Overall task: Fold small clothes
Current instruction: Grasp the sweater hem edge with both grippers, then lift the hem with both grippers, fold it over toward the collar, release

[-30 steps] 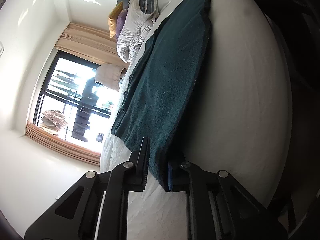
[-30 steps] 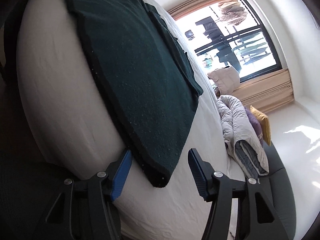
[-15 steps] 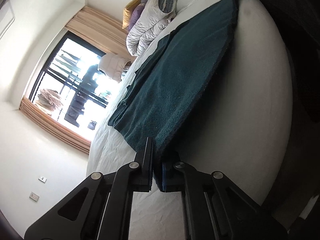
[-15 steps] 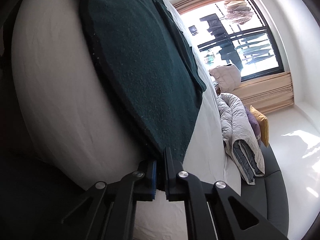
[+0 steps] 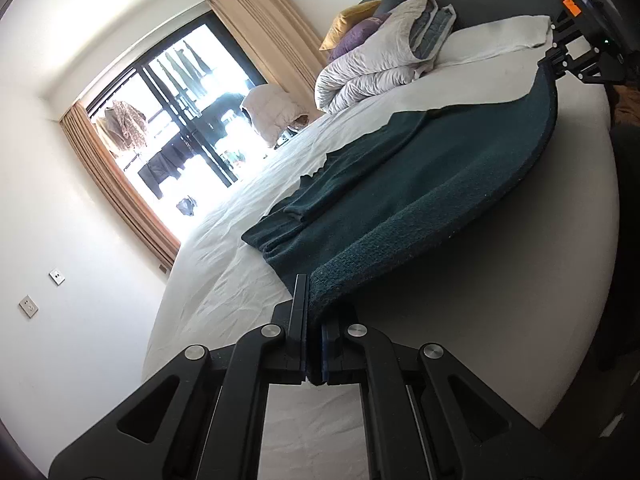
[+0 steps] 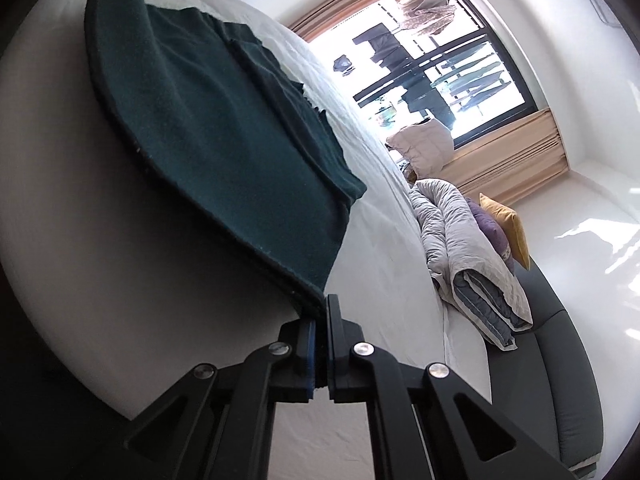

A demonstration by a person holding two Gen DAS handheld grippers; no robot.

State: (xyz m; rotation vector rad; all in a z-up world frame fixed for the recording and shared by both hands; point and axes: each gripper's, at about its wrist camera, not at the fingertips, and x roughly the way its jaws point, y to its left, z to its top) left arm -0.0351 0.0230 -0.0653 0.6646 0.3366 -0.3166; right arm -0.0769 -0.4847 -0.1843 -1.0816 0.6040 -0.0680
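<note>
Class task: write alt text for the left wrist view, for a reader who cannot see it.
The left gripper is shut on a near corner of a dark green cloth spread on a white bed. Far right, the right gripper pinches another corner. A bright window lies beyond.

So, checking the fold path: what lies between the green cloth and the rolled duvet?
Only bare white bed sheet between the green cloth and the rolled duvet; both wrist views show it.

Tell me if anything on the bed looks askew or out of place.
Nothing stands out. The dark green garment lies spread on the white sheet, each near corner pinched by the left gripper and right gripper.
</note>
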